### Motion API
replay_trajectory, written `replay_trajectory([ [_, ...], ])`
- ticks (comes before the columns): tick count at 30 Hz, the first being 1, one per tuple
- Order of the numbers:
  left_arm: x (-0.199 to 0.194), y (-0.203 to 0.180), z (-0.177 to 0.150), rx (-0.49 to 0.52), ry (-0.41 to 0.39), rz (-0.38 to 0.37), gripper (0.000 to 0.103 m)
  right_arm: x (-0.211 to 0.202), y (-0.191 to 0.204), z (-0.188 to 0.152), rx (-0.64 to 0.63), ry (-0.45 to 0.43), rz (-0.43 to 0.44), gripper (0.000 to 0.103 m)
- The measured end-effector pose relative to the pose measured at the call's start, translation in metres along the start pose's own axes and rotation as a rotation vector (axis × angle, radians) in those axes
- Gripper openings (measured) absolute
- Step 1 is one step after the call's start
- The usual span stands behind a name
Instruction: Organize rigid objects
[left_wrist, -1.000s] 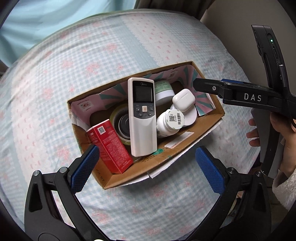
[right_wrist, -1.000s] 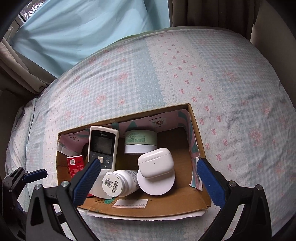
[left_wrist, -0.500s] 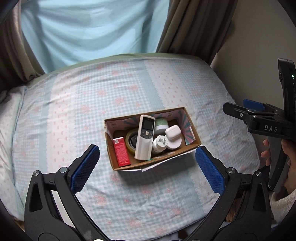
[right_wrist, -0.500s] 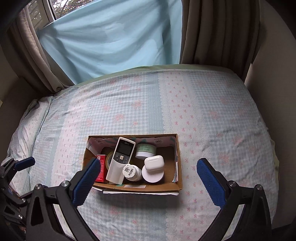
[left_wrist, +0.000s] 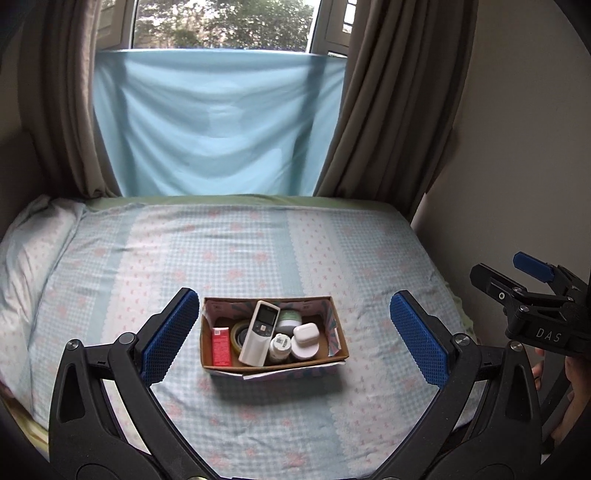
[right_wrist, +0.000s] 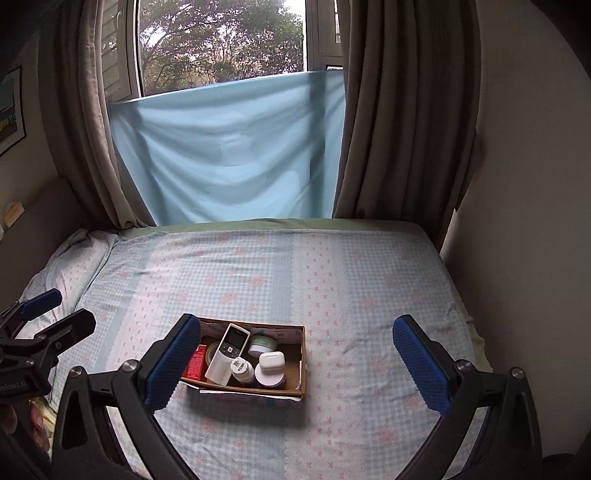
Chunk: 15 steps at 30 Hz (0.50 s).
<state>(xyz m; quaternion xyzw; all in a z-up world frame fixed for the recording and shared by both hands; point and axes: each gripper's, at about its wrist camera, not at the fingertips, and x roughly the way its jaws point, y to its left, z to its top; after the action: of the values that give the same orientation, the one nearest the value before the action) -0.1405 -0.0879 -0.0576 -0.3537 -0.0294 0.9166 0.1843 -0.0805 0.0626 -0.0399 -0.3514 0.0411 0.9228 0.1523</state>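
**Cardboard box full, both grippers pulled well back**

Cardboard box sits on the checked bedspread, near the foot edge and roughly midway between the side edges. A second ago both cameras were right above it and it filled the views; half a second ago it was smaller; now it is a small shape low in each view, with the window, brown curtains and a hung blue sheet in sight.

The contents have not shifted: a red carton at the left end, a tape roll beside it, a white remote lying slanted across the middle, a green-lidded jar behind, a white bottle with a QR label on its cap, and a white earbud case resting on a round white lid.

The left gripper is spread wide and grips nothing, its blue pads framing the box from well back. The right gripper is likewise wide apart and bare. Seen from the left camera, its body carries the letters "DAS". The remote's and carton's print is too small to read.

Open bedspread lies all round the box; a pillow lies at the left edge and a wall runs along the right.
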Motion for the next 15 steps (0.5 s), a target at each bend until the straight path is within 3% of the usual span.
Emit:
replay_trajectory([
  [15, -0.014, -0.043, -0.01, 0.039, -0.05, 0.041, 0.103, -0.03, -0.047, -0.018, 0.05, -0.069, -0.046, 0.103],
])
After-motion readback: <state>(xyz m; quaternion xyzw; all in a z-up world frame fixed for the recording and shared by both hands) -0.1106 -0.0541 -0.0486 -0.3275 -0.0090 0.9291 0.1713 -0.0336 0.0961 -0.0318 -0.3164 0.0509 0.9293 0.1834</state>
